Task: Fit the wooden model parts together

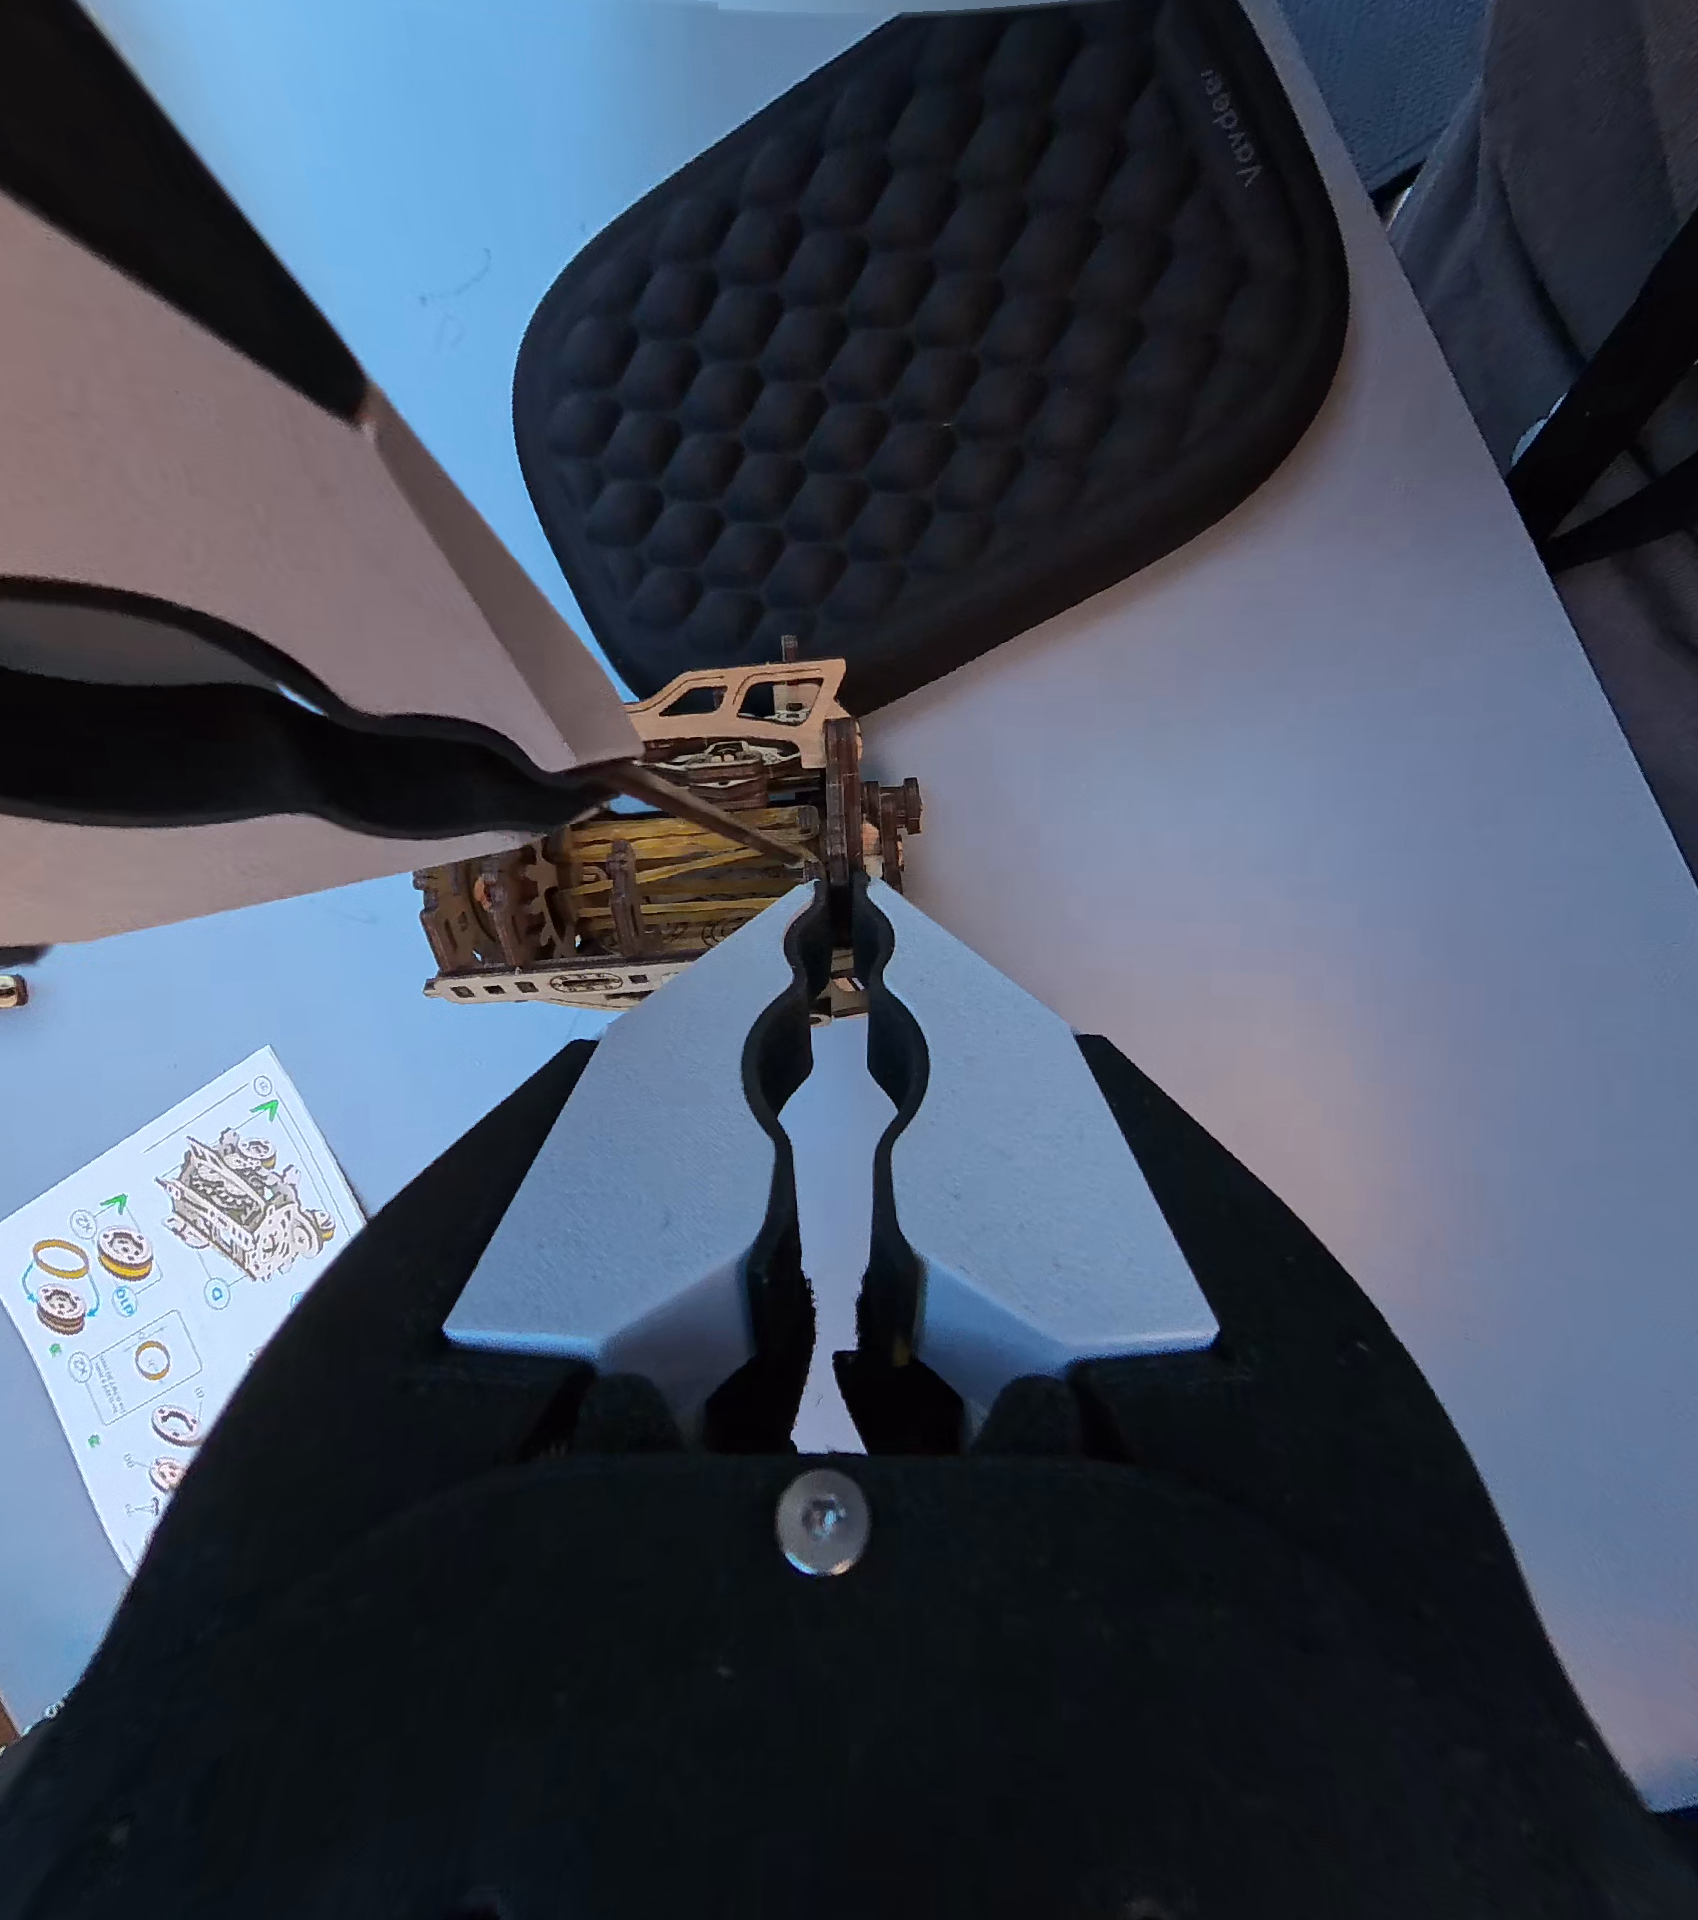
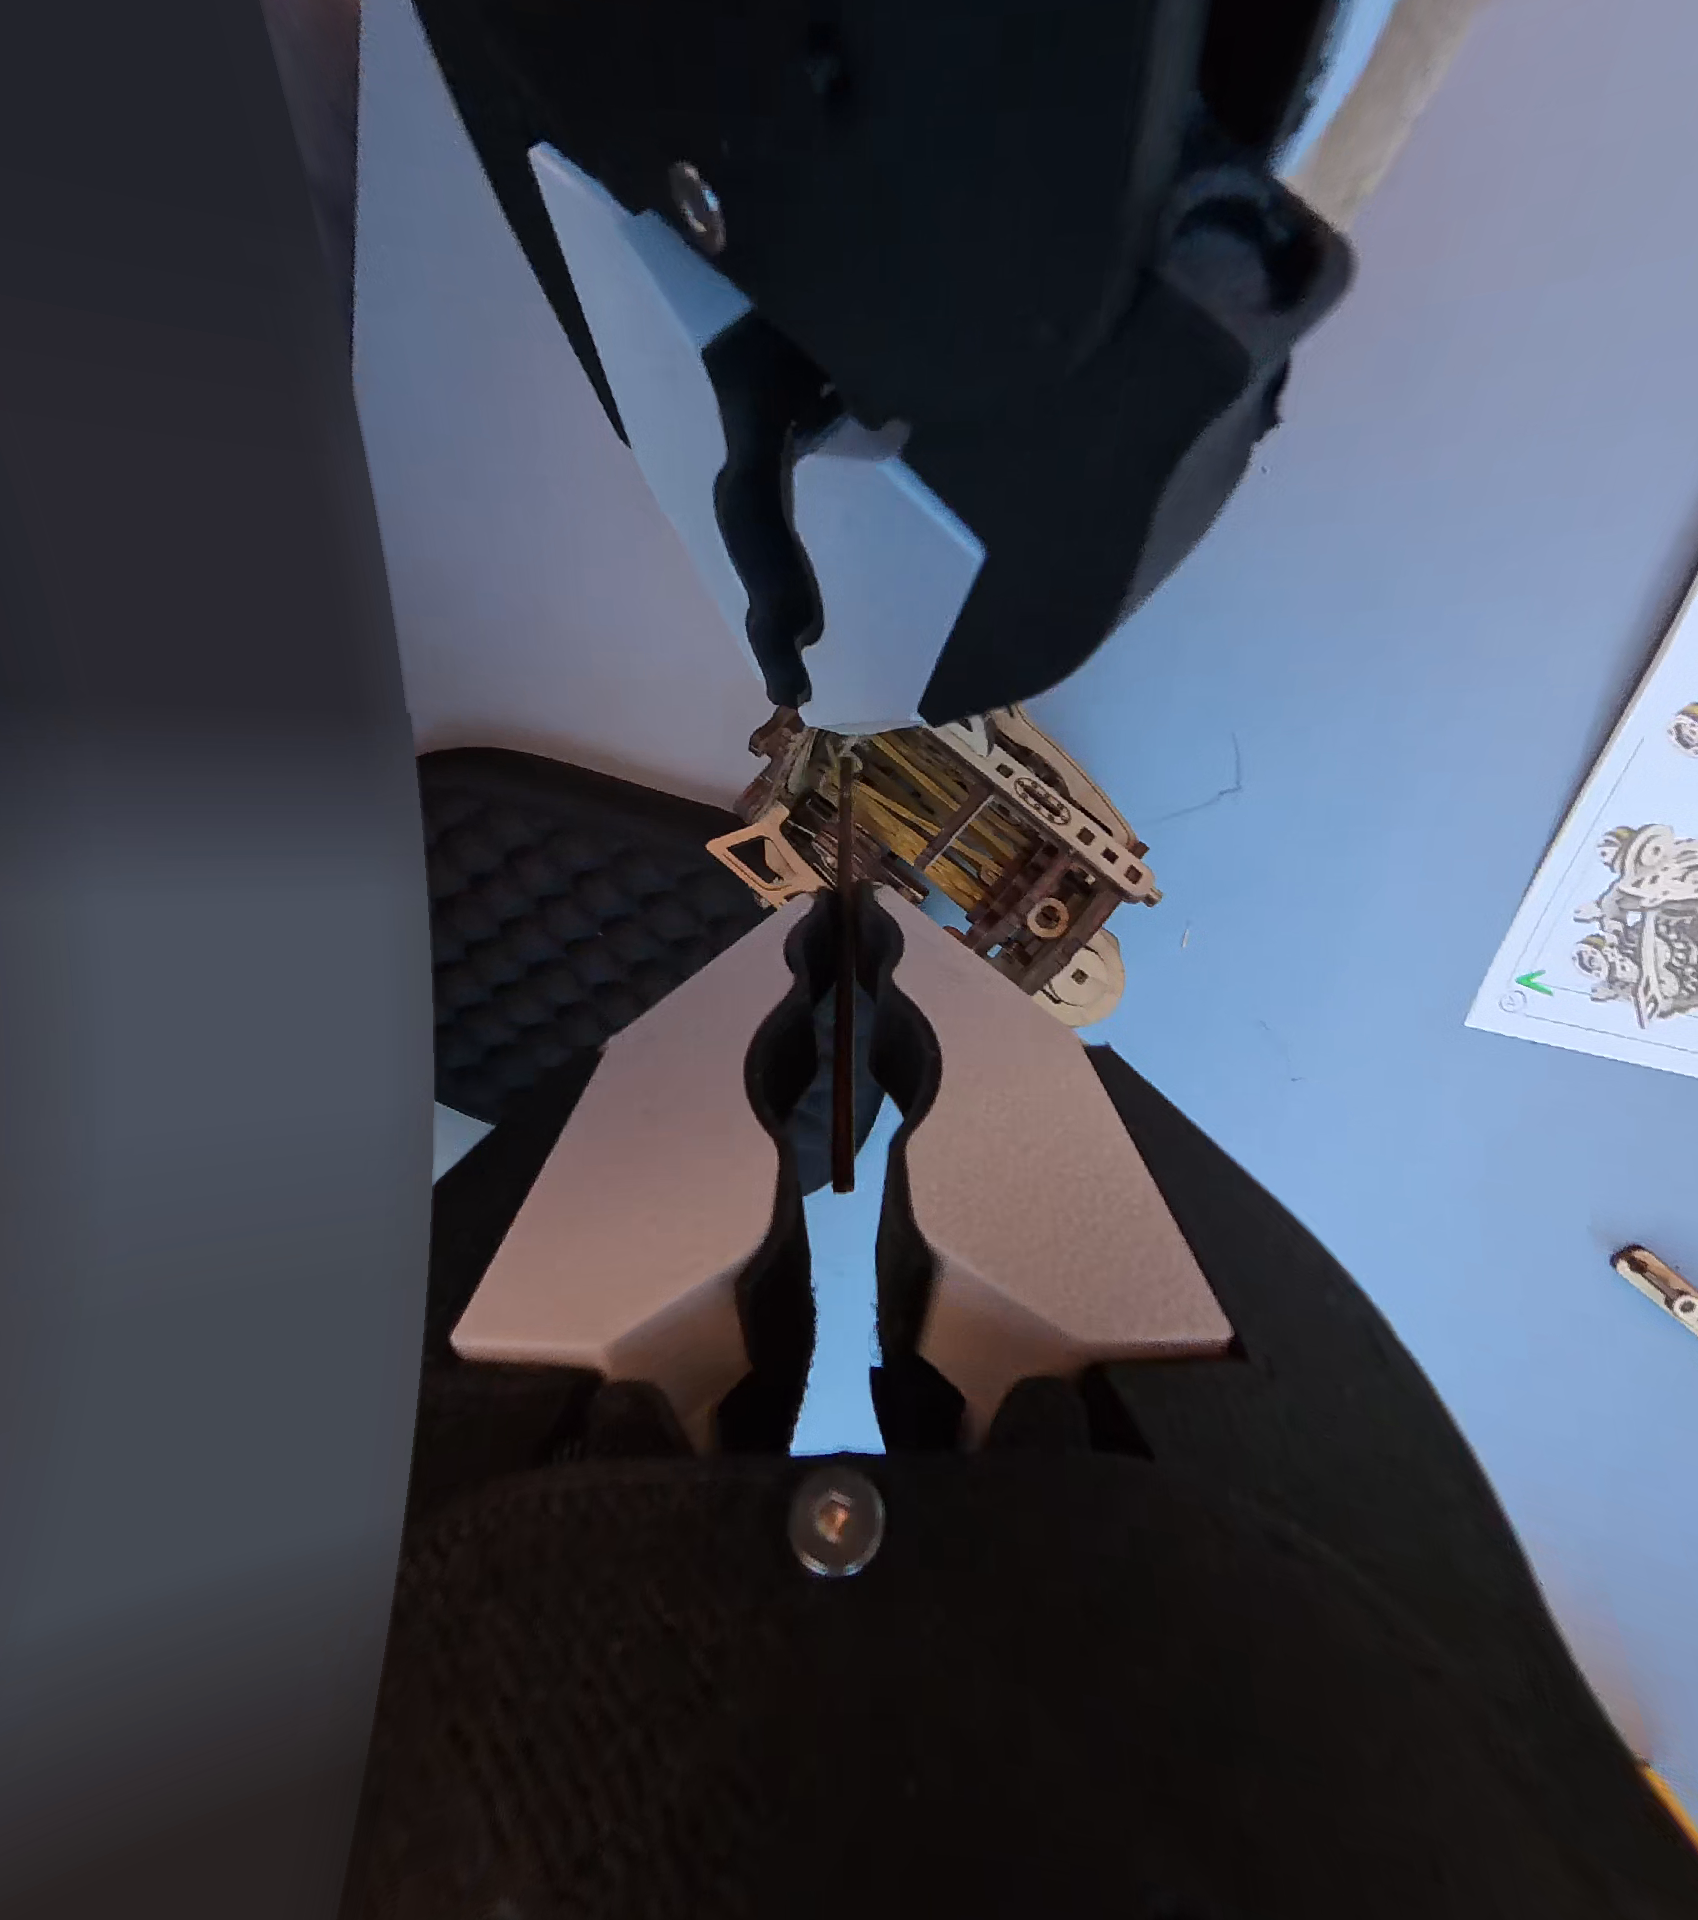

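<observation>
Straight ahead of my right tool (image 2: 842, 914), clamped on a thin rod (image 2: 843, 997), the wooden model (image 2: 970, 831) takes the rod's tip end-on while my left tool (image 1: 832, 883) pinches its end plate.

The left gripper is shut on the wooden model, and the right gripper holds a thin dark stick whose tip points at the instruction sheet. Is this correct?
Not quite. In the right wrist view the thin dark stick in the right gripper points into the wooden model, not at the instruction sheet. The left gripper does clamp the model.
</observation>
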Demonstrator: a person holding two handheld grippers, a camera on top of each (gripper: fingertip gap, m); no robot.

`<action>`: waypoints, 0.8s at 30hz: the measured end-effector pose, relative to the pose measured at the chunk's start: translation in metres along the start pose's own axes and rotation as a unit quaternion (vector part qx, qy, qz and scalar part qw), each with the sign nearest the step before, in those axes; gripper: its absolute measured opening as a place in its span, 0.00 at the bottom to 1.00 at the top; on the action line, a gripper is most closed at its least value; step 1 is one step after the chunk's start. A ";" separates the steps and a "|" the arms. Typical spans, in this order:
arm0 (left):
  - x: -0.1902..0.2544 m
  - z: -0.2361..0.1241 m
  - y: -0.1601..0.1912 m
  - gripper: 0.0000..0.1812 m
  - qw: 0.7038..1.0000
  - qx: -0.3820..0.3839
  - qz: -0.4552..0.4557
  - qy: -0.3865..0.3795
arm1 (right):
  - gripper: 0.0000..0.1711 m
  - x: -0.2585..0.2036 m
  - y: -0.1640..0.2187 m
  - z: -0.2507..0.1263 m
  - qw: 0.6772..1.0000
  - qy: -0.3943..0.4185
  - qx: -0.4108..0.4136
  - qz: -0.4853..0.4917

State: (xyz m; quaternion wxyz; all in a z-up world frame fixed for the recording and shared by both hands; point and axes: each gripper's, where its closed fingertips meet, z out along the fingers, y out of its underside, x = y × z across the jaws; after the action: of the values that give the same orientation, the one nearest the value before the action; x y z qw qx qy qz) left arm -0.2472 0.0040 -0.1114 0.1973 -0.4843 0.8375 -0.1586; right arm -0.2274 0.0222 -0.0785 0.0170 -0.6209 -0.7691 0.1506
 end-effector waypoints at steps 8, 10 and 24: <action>0.001 0.000 -0.001 0.00 1.000 0.014 -0.014 0.004 | 0.00 0.001 0.003 0.004 1.000 0.000 -0.005 -0.018; 0.001 0.000 -0.001 0.00 1.000 0.019 -0.018 0.006 | 0.00 0.001 0.002 0.004 1.000 0.004 0.001 -0.024; 0.001 -0.001 -0.001 0.00 1.000 0.012 -0.003 -0.001 | 0.01 0.008 0.000 0.005 0.998 0.039 0.037 -0.041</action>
State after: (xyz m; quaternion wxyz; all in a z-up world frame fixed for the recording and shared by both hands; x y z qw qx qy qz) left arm -0.2473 0.0032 -0.1105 0.2033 -0.4846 0.8339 -0.1687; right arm -0.2303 0.0291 -0.0844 0.0766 -0.5929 -0.7867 0.1541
